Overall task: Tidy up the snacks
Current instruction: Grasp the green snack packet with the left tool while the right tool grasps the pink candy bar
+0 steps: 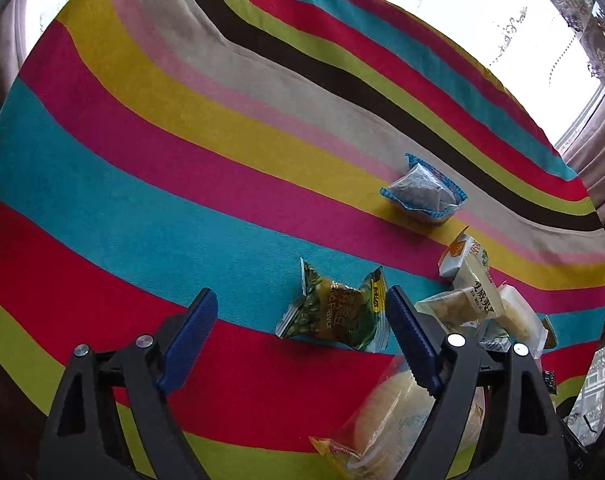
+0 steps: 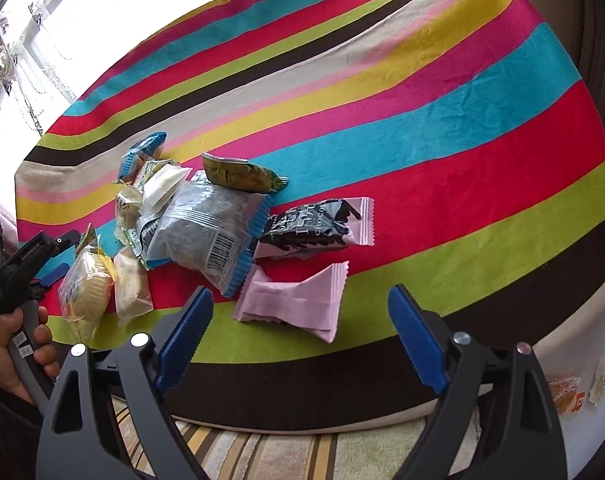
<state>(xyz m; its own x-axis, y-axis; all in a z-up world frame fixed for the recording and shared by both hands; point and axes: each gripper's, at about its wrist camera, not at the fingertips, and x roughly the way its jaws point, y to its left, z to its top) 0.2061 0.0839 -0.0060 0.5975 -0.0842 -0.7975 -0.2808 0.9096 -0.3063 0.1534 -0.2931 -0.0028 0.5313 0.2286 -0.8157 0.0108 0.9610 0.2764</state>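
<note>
Both hand-held grippers released: left hand-held gripper (image 1: 302,312) near green snack packet (image 1: 334,312); right hand-held gripper (image 2: 300,312) above pink wrapper (image 2: 294,304).

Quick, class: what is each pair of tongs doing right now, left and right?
Left tongs: open, holding nothing, above the green snack packet.
Right tongs: open, holding nothing, near the pink packet.

Snack packets lie clustered on a cloth (image 2: 422,80) covering a table. In the right wrist view, a barcoded packet (image 2: 212,232) rests atop the pile, with a chocolate packet (image 2: 314,226) touching its right side. A flat packet (image 2: 294,304) lies just before both, nearest the camera.
</note>
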